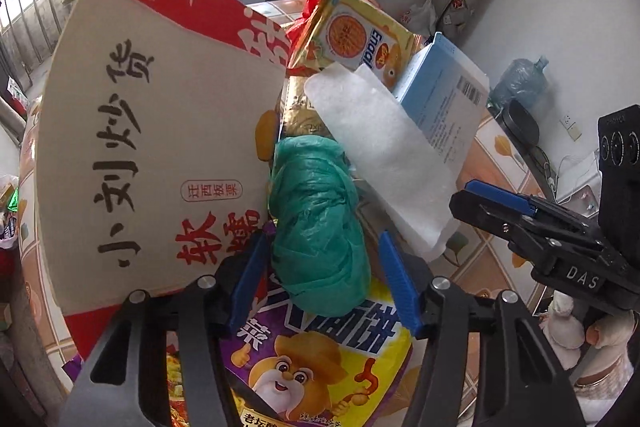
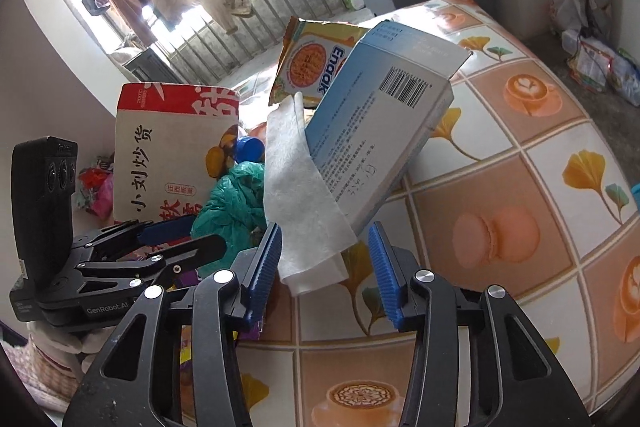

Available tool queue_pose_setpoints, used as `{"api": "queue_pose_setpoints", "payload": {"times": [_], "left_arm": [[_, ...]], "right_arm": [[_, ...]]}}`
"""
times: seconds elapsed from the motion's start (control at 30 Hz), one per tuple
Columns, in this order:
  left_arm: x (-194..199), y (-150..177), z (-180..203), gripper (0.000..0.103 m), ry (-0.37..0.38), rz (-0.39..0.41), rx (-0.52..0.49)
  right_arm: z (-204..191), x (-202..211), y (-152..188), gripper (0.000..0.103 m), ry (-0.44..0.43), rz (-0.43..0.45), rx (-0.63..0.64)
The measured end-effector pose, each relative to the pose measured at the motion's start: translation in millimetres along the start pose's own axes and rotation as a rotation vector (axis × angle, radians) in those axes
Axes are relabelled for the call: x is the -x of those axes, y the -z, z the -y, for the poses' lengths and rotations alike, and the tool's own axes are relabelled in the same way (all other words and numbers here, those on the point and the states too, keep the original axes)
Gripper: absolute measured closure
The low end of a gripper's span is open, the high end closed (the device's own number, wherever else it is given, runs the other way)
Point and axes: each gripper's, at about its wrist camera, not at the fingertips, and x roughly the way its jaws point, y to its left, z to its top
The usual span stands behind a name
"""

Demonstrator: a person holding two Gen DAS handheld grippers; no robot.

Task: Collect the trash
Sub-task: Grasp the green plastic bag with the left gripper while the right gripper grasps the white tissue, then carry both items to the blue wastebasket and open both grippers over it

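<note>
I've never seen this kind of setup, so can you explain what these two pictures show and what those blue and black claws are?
No robot here: a person holds a hand-held gripper in each hand, each with a fisheye camera looking along its two blue fingers.

The left camera shows the left hand-held gripper straddling a crumpled green plastic bag; its pads do not visibly press it. The right camera shows the right hand-held gripper around the lower end of a white tissue, not yet pinched.

The trash pile lies on a patterned tablecloth: a beige snack box, a blue carton, a yellow Enaak packet and a purple-and-yellow noodle packet. Nothing is clearly held.
</note>
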Motion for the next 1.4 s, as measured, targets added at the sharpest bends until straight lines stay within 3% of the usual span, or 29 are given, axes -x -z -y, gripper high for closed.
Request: {"api": "queue_pose_setpoints", "payload": {"times": [0.1,0.17,0.33,0.7,1.07,1.4], "left_arm": [[-10.2,-2.8,-0.7,0.051,-0.018,-0.028,0.009],[-18.9,-4.5,-2.1,0.058,-0.016,-0.046,0.023],[-15.2,-5.1,-5.2,0.062,-0.019,-0.036,0.040],[34.0,2.0,-4.8,0.065,-0.003,0.041,0.053],[109.8,-8.2,27.1,0.066,0.043,0.214,-0.016],[136.0,-62.9,106.6,0.066,0.172,0.309,-0.171]], "right_arm": [[2.7,-8.6,1.6,0.073,-0.017,-0.037,-0.017],[4.0,-10.3,3.2,0.087,-0.026,-0.056,-0.025],[5.6,0.4,5.3,0.102,-0.059,-0.050,-0.029],[4.3,35.7,24.5,0.102,-0.152,-0.024,0.021],[-22.1,107.5,10.4,0.103,-0.216,0.215,0.165],[21.9,180.2,0.5,0.103,-0.122,0.485,0.071]]}}
